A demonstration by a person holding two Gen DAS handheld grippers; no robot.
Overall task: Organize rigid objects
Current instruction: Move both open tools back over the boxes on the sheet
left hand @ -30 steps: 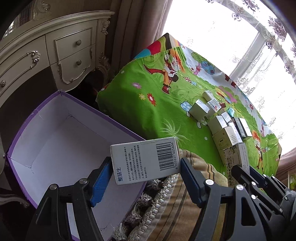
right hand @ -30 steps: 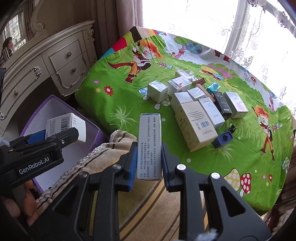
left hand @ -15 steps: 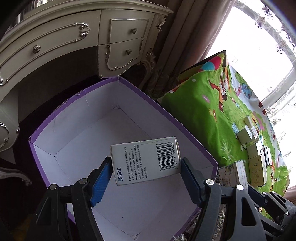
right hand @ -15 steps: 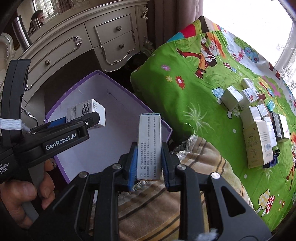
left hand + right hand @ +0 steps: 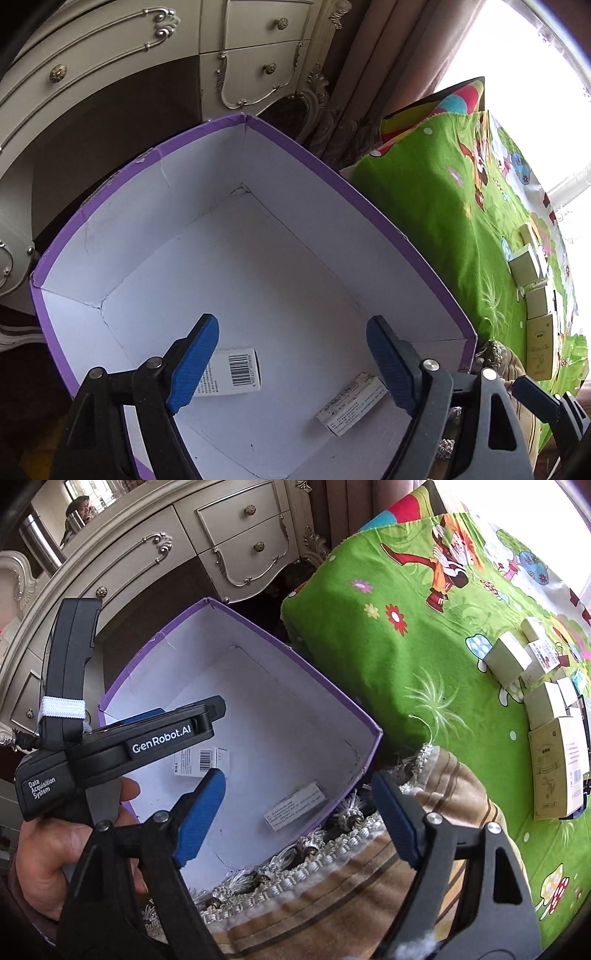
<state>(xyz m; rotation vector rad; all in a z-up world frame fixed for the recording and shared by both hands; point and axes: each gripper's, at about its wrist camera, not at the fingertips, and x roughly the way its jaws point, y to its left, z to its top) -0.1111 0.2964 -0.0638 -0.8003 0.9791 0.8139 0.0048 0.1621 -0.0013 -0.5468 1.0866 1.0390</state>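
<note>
A purple box with white inside stands on the floor below both grippers. Two small cartons lie on its bottom: a white barcode carton and a narrow printed carton. My left gripper hangs over the box, its jaws opening and nothing between them. My right gripper is above the box's near wall, its jaws opening and bare too. In the right wrist view a hand holds the left gripper's black body.
Several more cartons lie on the green cartoon cloth to the right. A striped, fringed cushion sits between box and cloth. A cream dresser and a curtain stand behind the box.
Both grippers swung from the cloth to over the purple box and let go; the barcode carton and the narrow carton now lie on the box's bottom.
</note>
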